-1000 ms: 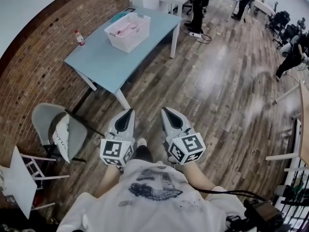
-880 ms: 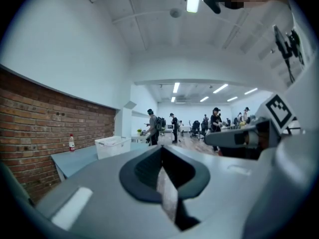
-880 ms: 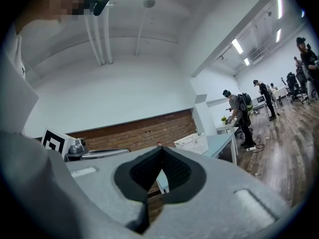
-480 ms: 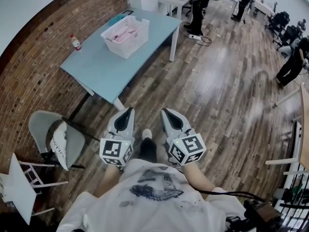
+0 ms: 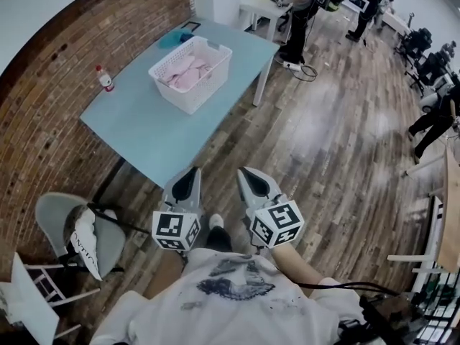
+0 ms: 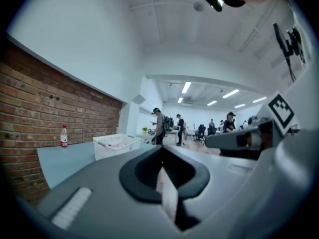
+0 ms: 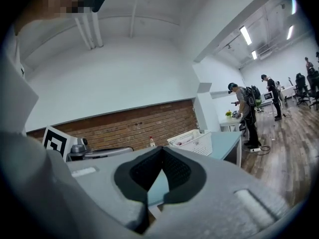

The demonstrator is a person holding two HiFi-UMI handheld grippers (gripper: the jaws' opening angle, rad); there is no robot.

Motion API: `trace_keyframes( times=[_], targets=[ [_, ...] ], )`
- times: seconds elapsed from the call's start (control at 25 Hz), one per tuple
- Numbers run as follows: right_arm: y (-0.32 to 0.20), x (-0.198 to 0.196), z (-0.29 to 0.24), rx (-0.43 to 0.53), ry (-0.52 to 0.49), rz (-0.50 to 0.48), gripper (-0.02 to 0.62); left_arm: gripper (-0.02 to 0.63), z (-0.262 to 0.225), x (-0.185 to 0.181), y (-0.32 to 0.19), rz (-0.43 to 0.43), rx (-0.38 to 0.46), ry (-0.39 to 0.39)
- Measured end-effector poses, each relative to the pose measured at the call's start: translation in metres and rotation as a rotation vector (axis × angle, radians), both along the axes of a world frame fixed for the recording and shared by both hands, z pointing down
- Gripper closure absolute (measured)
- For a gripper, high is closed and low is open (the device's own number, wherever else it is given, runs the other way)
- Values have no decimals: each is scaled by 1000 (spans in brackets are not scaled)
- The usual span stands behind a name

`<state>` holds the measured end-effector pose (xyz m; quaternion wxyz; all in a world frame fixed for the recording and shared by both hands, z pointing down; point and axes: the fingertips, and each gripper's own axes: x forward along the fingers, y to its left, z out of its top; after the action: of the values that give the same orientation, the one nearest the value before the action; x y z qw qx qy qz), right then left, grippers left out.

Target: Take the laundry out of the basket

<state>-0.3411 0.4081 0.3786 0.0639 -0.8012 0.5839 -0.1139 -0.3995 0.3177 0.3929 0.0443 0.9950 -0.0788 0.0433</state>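
Observation:
A white slatted laundry basket [image 5: 191, 72] stands on a light blue table [image 5: 144, 131], with pink laundry [image 5: 183, 69] lying in it. I hold both grippers close in front of my torso, over the wooden floor and short of the table's near corner. My left gripper [image 5: 188, 174] is shut with nothing in it, and my right gripper [image 5: 247, 172] is shut and empty too. In the left gripper view the basket [image 6: 115, 144] shows far ahead beyond the closed left gripper [image 6: 162, 152]. The right gripper view has the basket [image 7: 192, 141] ahead of the right gripper [image 7: 161, 151].
A small bottle [image 5: 105, 78] stands at the table's wall side, and a teal item [image 5: 175, 38] lies at its far end. A grey chair [image 5: 79, 228] with a white cloth stands at my left by the brick wall. People [image 5: 302, 9] stand at a white desk beyond.
The table and basket have slid nearer and lower in the head view as I step toward them. Both grippers stay shut in front of my torso.

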Motion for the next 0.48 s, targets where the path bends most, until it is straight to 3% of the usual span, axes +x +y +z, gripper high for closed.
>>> trace_keyframes(
  times=[0.24, 0.48],
  targets=[
    [-85, 66, -8, -9, 2, -6, 598, 615, -13, 69, -79, 11, 2, 18],
    [-151, 111, -12, -11, 1, -18, 598, 615, -19, 115, -145, 2, 14, 21]
  ],
)
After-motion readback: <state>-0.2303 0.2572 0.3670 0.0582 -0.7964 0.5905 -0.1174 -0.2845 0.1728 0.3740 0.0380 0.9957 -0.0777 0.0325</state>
